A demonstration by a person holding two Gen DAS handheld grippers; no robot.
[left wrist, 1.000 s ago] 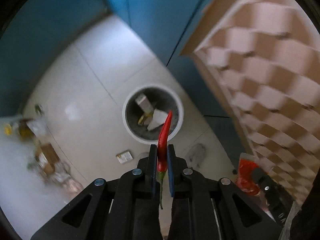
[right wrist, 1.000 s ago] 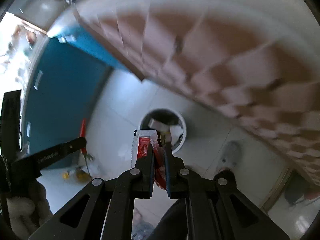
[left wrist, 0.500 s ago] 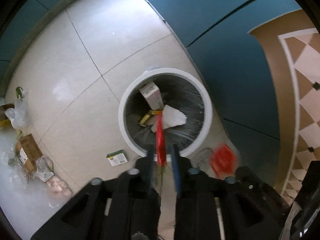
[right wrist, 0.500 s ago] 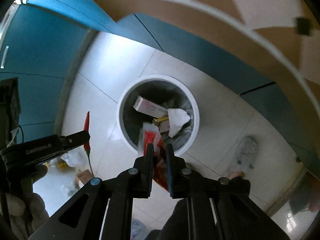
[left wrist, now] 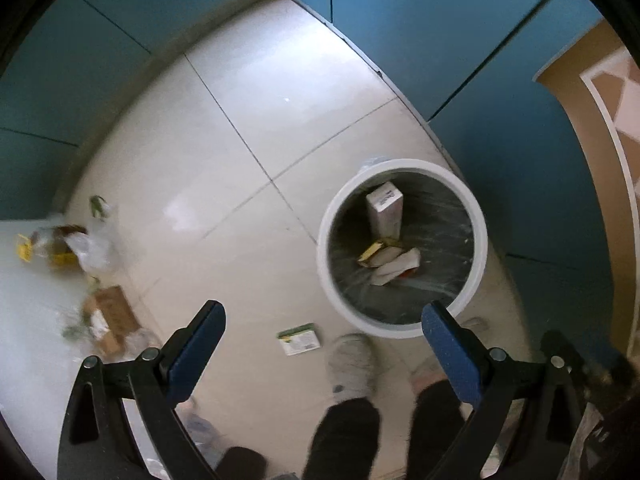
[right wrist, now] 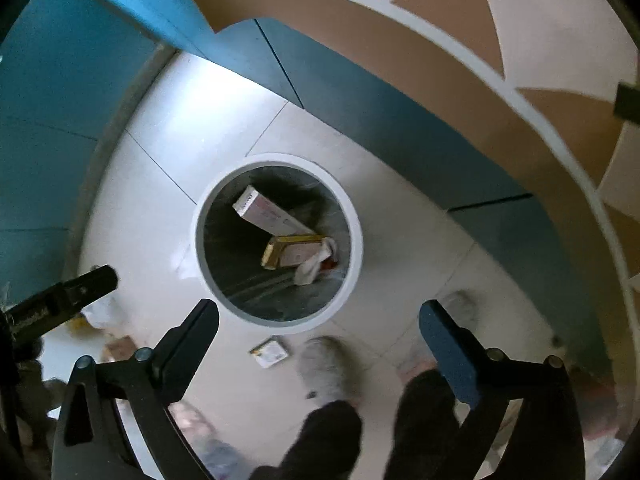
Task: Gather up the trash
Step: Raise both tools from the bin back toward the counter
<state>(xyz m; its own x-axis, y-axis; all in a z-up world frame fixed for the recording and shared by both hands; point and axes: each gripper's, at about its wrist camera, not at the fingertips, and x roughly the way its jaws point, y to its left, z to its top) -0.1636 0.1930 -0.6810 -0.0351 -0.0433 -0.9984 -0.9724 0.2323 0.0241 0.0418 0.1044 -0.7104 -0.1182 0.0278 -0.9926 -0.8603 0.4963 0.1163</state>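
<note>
Your left hand-held gripper [left wrist: 323, 337] points down at the floor [left wrist: 224, 148], its jaws opening and already spread wide, nothing between the blue pads [left wrist: 196, 354]. Your right hand-held gripper [right wrist: 319, 333] reads the same: jaws opening, spread wide, nothing between them.

Just ahead of both grippers stands the round white-rimmed trash bin [left wrist: 480, 236], lined with a dark bag. Inside it, in the right wrist view: a white carton [right wrist: 264, 210] leaning on the wall, a flat yellow-edged box [right wrist: 292, 251] below it, a crumpled white paper [right wrist: 314, 266] beside that, and a bit of red showing at the paper's edge. What the red thing is, you cannot tell.

On the floor just short of the bin lies a small green-and-white packet [left wrist: 299, 339], close to your grey shoe [left wrist: 352, 364]. Further left in the left wrist view: a brown cardboard box [left wrist: 112, 316], a clear plastic bag [left wrist: 94, 248] and yellow wrappers [left wrist: 26, 246], all blurred, well apart from the bin.

Teal cabinet fronts [left wrist: 420, 40] border the floor. A tan-and-cream patterned surface [right wrist: 440, 32] overhangs on the right.
</note>
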